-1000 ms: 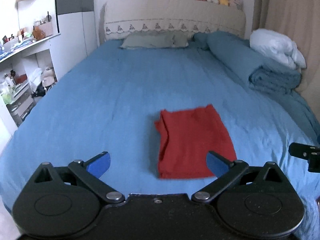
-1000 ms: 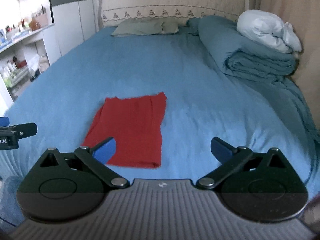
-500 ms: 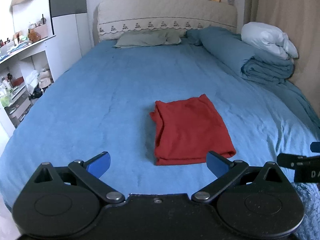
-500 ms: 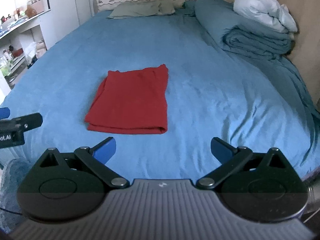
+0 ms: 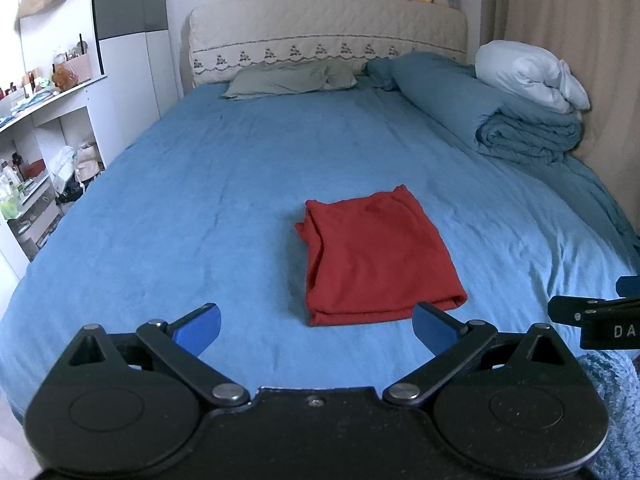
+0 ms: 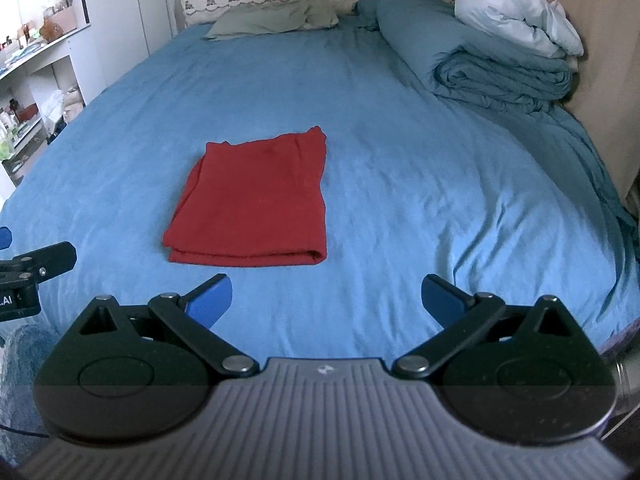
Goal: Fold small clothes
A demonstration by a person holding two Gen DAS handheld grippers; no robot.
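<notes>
Red folded garment (image 5: pixel 376 256) lies flat mid-bed on the blue sheet (image 5: pixel 200 200), nearer the foot edge. Left gripper (image 5: pixel 316 326) spread wide, empty, just short of the garment. Right gripper (image 6: pixel 326 298) also wide, empty, clear of it.

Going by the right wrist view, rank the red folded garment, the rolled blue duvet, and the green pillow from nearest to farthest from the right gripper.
From the right gripper:
1. Red folded garment, just ahead, slightly left.
2. Rolled blue duvet, far right, along the bed's edge.
3. Green pillow, farthest, against the headboard.
</notes>
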